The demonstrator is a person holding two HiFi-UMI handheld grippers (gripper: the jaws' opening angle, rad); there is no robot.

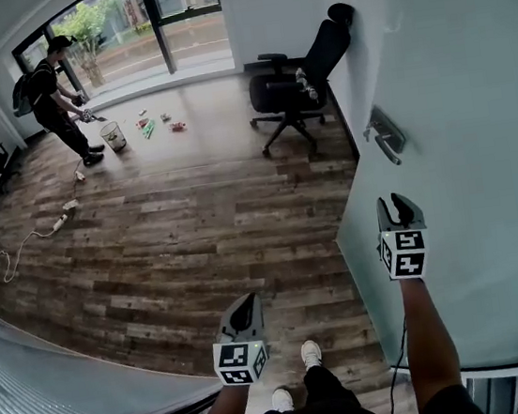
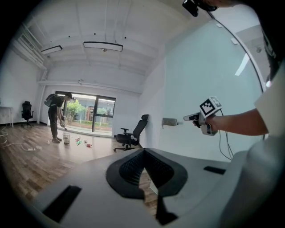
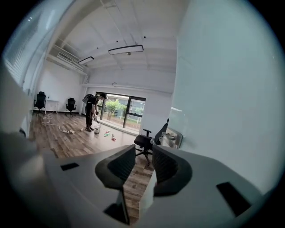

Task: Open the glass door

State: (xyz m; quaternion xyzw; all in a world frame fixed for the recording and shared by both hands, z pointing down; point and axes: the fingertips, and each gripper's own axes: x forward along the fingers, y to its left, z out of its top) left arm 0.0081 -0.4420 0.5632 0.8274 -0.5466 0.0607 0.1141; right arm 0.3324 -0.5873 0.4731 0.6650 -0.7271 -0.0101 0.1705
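A frosted glass door (image 1: 475, 125) fills the right side of the head view, with a metal handle (image 1: 385, 134) near its left edge. My right gripper (image 1: 398, 204) is held up in front of the door, below and short of the handle, not touching it. In the right gripper view its jaws (image 3: 143, 153) stand open with nothing between them, and the handle (image 3: 173, 138) lies ahead, slightly right. My left gripper (image 1: 245, 305) hangs lower, over the wood floor, away from the door. Its pads (image 2: 143, 153) meet at the tips, empty. The left gripper view also shows the handle (image 2: 169, 121) and the right gripper (image 2: 189, 118).
A black office chair (image 1: 303, 77) stands against the wall beyond the door. Far left, a person (image 1: 57, 95) with a backpack bends over a small bucket (image 1: 113, 135) and scattered items (image 1: 158, 123). A power strip with cable (image 1: 60, 221) lies on the floor. A glass panel (image 1: 56, 389) runs along the lower left.
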